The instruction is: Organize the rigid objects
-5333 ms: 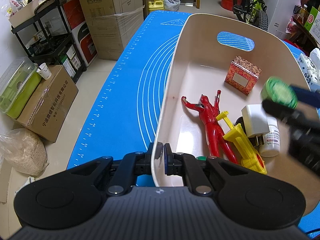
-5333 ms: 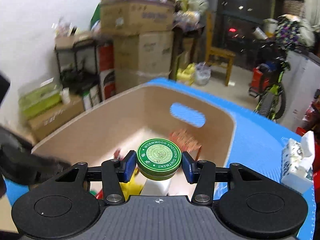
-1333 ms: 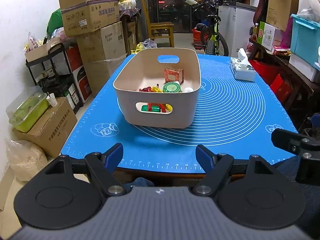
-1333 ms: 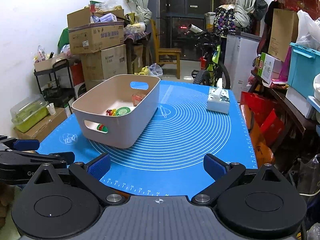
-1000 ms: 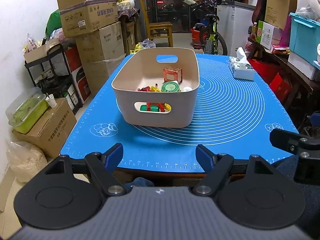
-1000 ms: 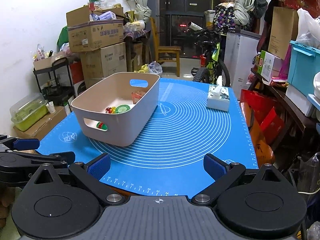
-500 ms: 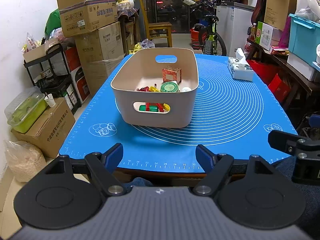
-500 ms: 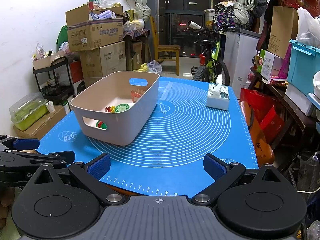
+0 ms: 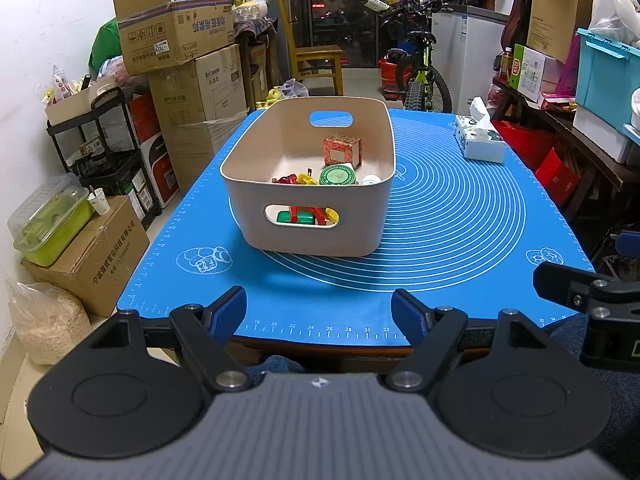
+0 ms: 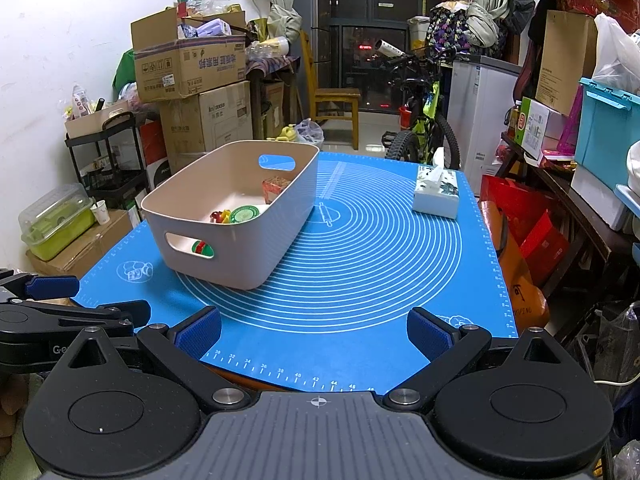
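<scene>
A beige plastic bin [image 9: 312, 240] [image 10: 256, 256] stands on the blue mat [image 9: 452, 216] [image 10: 372, 252]. Inside it lie a green round tin [image 9: 338, 175] [image 10: 245, 214], a red patterned box [image 9: 342, 151] [image 10: 275, 188], red and yellow toys [image 9: 294, 179] and a white bottle [image 9: 371, 179]. My left gripper [image 9: 319, 314] hangs open at the mat's near edge, well short of the bin, with nothing between its fingers. My right gripper [image 10: 314, 334] is open too, empty, over the near edge to the right of the bin.
A tissue box [image 9: 478, 140] [image 10: 436, 194] sits at the mat's far right. Cardboard boxes [image 9: 180, 40], a black shelf rack [image 9: 100, 148] and a bicycle [image 9: 420, 76] crowd the floor around the table. A person's knee in blue jeans [image 9: 272, 362] shows under the table edge.
Over the last second nothing has moved. Since about five seconds ago the right gripper let go of the green tin, which now lies in the bin, and both grippers drew back to the near edge.
</scene>
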Motion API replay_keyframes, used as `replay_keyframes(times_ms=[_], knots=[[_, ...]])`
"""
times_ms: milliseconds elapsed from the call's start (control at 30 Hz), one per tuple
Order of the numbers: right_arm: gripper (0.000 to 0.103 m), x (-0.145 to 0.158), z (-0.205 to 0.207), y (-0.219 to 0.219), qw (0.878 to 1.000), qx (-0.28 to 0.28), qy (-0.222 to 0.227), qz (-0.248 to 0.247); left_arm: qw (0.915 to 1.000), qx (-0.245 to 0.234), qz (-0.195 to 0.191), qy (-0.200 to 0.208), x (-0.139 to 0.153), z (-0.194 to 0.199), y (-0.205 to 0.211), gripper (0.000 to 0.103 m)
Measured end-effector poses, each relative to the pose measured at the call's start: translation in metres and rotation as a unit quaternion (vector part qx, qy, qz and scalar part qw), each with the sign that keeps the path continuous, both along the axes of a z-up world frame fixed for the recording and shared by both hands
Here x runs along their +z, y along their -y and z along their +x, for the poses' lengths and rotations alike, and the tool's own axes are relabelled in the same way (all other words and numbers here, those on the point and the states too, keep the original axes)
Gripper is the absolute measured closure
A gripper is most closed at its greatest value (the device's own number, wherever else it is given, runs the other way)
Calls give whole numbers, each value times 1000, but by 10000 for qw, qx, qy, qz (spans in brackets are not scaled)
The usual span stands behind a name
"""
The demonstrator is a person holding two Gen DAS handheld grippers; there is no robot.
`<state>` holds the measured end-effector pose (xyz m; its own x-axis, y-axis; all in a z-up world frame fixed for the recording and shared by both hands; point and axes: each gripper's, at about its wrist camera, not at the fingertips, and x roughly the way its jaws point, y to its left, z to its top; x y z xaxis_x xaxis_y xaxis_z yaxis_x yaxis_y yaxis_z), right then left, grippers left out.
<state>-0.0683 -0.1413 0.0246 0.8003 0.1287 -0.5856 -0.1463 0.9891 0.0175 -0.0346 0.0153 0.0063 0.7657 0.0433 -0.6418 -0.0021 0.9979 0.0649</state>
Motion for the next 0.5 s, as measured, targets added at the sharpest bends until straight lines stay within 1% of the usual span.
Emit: replay_keyframes(times_ms=[500], knots=[[4,1,0,0,10000,2,-9,2,10000,-14,-7,-1,0,0,2,23]])
